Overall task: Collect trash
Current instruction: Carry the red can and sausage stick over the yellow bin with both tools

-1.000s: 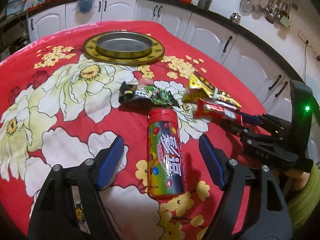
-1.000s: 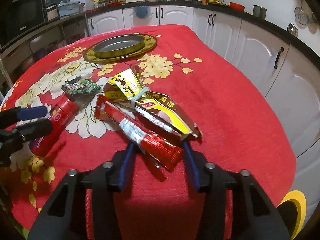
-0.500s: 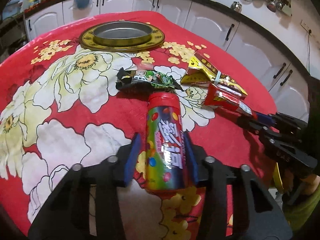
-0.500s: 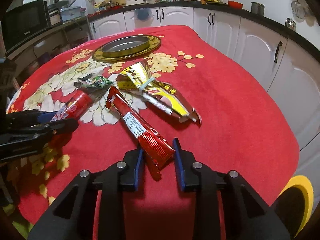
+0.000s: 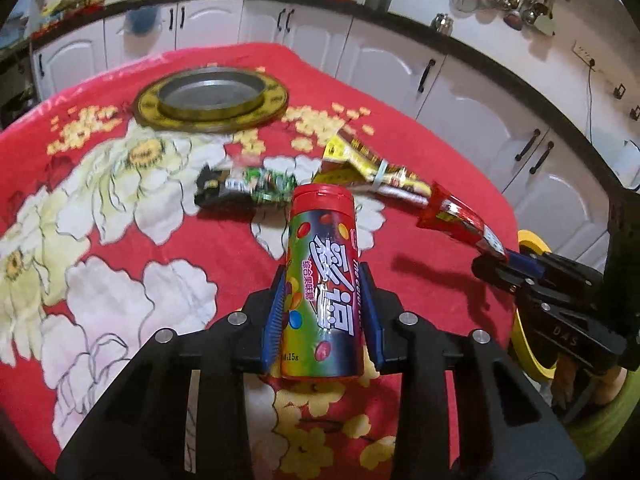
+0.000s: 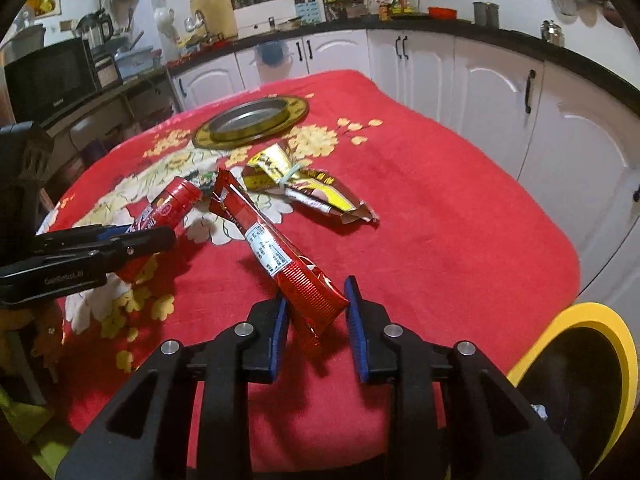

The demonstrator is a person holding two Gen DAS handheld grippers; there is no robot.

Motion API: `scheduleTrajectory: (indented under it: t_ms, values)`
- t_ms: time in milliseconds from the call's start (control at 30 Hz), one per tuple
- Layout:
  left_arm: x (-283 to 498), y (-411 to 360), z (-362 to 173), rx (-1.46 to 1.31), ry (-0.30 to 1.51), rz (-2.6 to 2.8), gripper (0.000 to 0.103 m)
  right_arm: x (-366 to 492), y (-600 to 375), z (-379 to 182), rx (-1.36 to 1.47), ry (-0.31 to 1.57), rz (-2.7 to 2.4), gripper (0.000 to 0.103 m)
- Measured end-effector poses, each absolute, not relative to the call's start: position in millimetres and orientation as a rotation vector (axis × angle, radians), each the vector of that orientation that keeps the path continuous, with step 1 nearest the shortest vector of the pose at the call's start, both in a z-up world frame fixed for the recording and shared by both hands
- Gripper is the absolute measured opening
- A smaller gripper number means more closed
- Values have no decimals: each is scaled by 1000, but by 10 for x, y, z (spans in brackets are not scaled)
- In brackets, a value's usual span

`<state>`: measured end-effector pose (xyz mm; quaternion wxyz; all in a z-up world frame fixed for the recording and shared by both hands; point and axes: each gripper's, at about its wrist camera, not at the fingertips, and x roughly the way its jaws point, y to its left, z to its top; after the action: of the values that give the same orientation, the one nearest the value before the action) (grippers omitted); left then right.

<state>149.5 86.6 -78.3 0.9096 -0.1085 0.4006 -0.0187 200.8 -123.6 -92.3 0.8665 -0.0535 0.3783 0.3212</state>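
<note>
My left gripper point(image 5: 324, 312) is shut on a candy tube with a red cap point(image 5: 322, 280) and holds it tilted up off the red flowered cloth point(image 5: 120, 240); the tube also shows in the right wrist view point(image 6: 168, 210). My right gripper point(image 6: 316, 312) is shut on one end of a long red snack wrapper point(image 6: 276, 252), lifted clear of the cloth; it also shows in the left wrist view point(image 5: 456, 216). A yellow wrapper point(image 6: 304, 188) and a green-black wrapper point(image 5: 248, 186) lie on the cloth beyond.
A round gold-rimmed metal tray point(image 5: 212, 98) sits at the far side of the table. A yellow-rimmed black bin point(image 6: 580, 384) stands by the table's right edge. White kitchen cabinets point(image 6: 480, 80) run behind.
My left gripper closed on the candy tube and raised it. My right gripper closed on the red wrapper and lifted it off the cloth, away from the yellow wrapper.
</note>
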Motion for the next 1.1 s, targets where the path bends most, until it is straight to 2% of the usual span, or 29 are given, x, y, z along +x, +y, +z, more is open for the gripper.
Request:
scheduleTrajectory:
  t_ms: [333,700,1100]
  values:
    - [1402,723,-554,-231,748,-62,27,1861,-1560,-678,-65,732,621,25]
    - [1264,80,-256,-120,632,-137,27,1779,-2169,-519,-1,688,516,25]
    - [1384,-505,-233,-104,631,-265,27,1695,-2949,-589,64,688,362,25]
